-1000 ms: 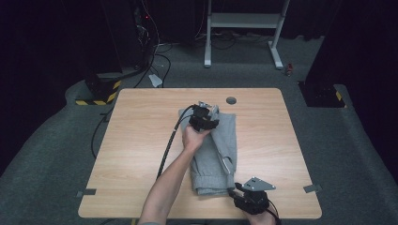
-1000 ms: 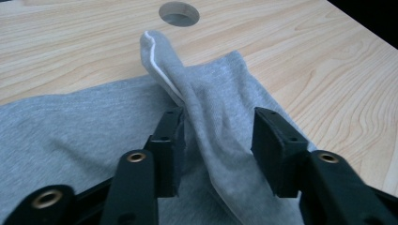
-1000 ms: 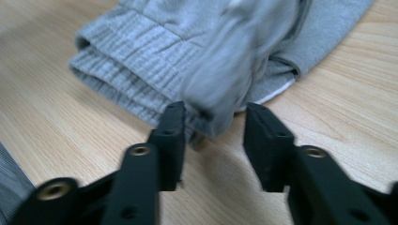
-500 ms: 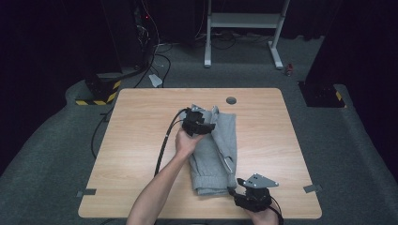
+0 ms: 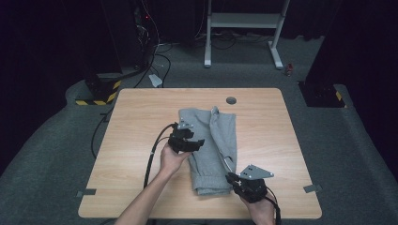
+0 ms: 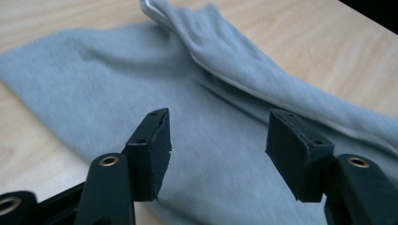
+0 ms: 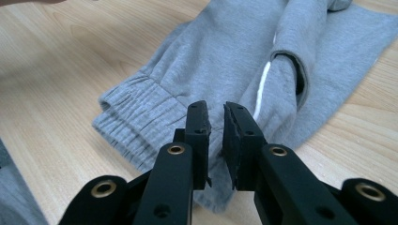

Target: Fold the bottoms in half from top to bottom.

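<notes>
Sweatpants [image 5: 211, 150], grey and folded lengthwise, lie on the middle of the wooden table [image 5: 136, 187], ribbed cuffs toward the person. Right gripper [image 7: 215, 126]: the jaws have just been closing and now stand narrow, a thin gap between the pads, over the cuff end. No fabric can be seen pinched between them. Left gripper [image 6: 218, 140]: the jaws have just opened wide and hold nothing; the cloth lies flat beyond them. Compared with the earlier frames, the left hand [image 5: 171, 159] has drawn back from the waistband end to the left edge of the garment. Judgement: the left has released, and the next fold is being set up. No containers are on the table.
</notes>
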`<action>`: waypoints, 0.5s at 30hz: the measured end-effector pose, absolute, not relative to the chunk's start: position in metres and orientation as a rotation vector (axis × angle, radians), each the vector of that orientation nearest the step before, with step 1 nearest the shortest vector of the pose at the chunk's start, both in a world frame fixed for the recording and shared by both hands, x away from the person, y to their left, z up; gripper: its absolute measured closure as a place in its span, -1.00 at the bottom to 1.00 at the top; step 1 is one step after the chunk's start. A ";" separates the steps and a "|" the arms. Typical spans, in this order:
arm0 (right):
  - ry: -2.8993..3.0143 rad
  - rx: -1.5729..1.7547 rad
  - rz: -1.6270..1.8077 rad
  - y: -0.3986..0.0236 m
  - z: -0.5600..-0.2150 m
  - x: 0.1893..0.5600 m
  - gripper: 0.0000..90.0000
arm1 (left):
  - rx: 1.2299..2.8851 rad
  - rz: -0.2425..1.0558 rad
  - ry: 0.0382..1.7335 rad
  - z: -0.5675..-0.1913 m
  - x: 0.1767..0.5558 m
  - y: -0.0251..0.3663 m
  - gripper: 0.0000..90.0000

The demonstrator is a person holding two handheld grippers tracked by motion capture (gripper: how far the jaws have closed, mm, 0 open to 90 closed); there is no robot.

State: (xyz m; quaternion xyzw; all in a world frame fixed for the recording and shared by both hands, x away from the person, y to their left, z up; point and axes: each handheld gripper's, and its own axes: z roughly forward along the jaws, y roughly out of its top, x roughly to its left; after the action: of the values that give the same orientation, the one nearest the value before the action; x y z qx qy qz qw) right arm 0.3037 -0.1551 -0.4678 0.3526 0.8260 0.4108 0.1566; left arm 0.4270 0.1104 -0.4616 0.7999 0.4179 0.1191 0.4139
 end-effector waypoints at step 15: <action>2.377 1.033 1.089 -0.149 -0.478 0.317 0.74 | 2.143 0.328 0.990 -0.492 0.350 0.094 -0.13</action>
State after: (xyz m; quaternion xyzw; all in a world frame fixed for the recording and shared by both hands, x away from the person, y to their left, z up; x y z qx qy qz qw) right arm 0.3166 -0.1492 -0.4778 0.3623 0.8340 0.3821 0.1647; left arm 0.3504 0.0942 -0.4923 0.8353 0.3859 0.1280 0.3701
